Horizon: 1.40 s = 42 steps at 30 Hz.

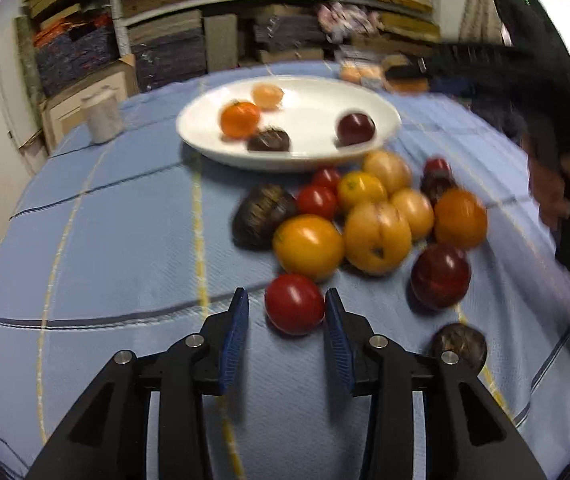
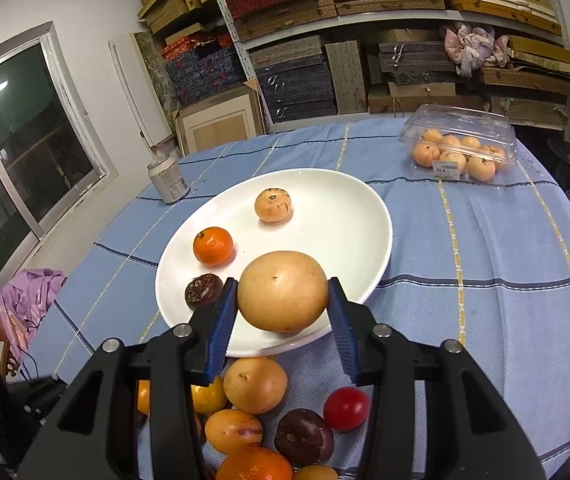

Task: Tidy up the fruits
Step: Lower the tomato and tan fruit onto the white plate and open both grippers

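A heap of fruit (image 1: 377, 224), yellow, orange, red and dark, lies on the blue checked cloth in front of a white plate (image 1: 313, 120). My left gripper (image 1: 285, 294) is open low over the cloth. A small red fruit (image 1: 295, 304) sits between its blue fingertips with a gap on the left side. My right gripper (image 2: 282, 282) is shut on a big tan round fruit (image 2: 283, 290), held above the near rim of the plate (image 2: 345, 220). On the plate lie a mandarin (image 2: 213, 246), a pale orange fruit (image 2: 273, 205) and a dark fruit (image 2: 203, 289). The left wrist view also shows a dark red plum (image 1: 356, 129) there.
A drink can (image 2: 168, 180) stands left of the plate. At the back right is a clear plastic box (image 2: 459, 150) of pale orange fruit. A purple cloth (image 2: 29, 300) hangs at the table's left edge. Shelves of boxes fill the wall behind. A hand (image 1: 549, 188) holds the right gripper.
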Motion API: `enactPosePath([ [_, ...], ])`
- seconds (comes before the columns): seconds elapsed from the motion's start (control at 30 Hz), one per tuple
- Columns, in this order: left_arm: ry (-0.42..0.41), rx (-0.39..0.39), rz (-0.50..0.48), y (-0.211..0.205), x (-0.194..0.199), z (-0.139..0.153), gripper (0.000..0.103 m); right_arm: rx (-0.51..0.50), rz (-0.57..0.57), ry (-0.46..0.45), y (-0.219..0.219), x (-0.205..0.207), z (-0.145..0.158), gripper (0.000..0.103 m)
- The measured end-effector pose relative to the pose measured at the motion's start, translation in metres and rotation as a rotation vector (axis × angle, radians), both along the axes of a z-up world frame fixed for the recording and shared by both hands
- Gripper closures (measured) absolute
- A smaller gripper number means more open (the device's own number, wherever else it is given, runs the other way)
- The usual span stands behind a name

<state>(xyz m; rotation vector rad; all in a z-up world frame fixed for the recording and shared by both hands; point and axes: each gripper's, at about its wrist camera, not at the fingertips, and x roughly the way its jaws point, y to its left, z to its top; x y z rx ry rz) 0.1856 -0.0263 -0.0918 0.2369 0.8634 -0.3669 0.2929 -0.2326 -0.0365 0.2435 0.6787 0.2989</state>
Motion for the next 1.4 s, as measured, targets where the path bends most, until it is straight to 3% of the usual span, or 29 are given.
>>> enactPosePath([
  [0.07,0.011,0.005,0.008,0.000,0.003,-0.007,0.062,0.008,0.001,-0.001,-0.002,0.000,0.001,0.059],
  [0.13,0.022,-0.028,0.022,0.005,0.008,-0.006,0.071,0.009,0.002,0.000,-0.002,0.000,0.000,0.059],
  [0.3,0.009,-0.069,0.037,0.008,0.012,-0.001,0.071,0.003,0.005,0.001,-0.002,-0.001,0.000,0.059],
  [0.4,-0.050,-0.094,0.061,0.015,0.016,0.028,0.071,0.003,-0.007,-0.007,-0.005,0.000,0.003,0.059],
  [0.57,-0.135,-0.086,0.130,0.006,0.085,0.077,0.071,-0.058,-0.011,0.003,0.009,0.024,0.003,0.059],
  [0.73,-0.072,-0.092,0.189,-0.012,0.157,0.055,0.071,-0.135,0.020,0.047,0.031,0.057,-0.008,0.059],
  [0.9,-0.022,-0.122,0.209,-0.012,0.172,0.035,0.070,-0.140,0.025,0.083,0.032,0.075,-0.022,0.059],
  [1.03,-0.026,-0.146,0.199,-0.010,0.170,0.033,0.042,-0.126,0.006,0.085,0.024,0.077,-0.025,0.056],
  [1.2,-0.052,-0.170,0.210,-0.001,0.155,0.047,0.035,-0.066,-0.022,0.018,0.011,0.053,-0.002,0.049],
  [1.33,-0.091,-0.280,0.247,0.029,0.116,0.068,0.022,-0.010,-0.079,-0.134,-0.006,-0.003,0.031,0.028],
  [1.4,-0.098,-0.312,0.252,0.040,0.096,0.070,0.019,0.037,-0.079,-0.189,-0.014,-0.038,0.034,0.026],
])
